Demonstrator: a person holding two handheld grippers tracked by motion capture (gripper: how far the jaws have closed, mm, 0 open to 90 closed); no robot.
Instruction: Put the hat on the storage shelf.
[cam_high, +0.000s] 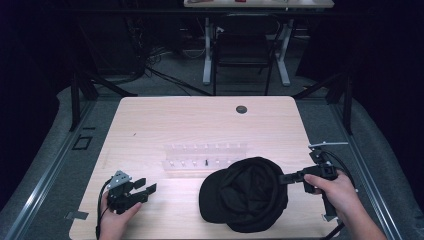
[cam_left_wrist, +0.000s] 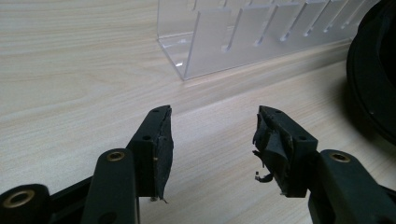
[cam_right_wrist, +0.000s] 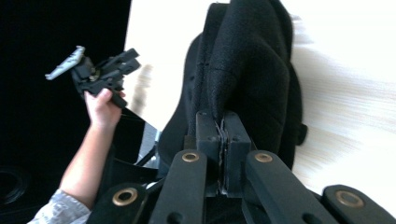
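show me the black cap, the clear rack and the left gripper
black cap (cam_high: 247, 195): high view, on the crown fabric.
clear rack (cam_high: 204, 159): high view, on the clear floor between its two slotted walls.
left gripper (cam_high: 146, 185): high view, midway between its two open fingertips.

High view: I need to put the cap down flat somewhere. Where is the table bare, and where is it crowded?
Bare: the far half of the table beyond the clear rack, up to the round hole, and the near strip between the left hand-held gripper and the black cap. Crowded: where cap meets rack.
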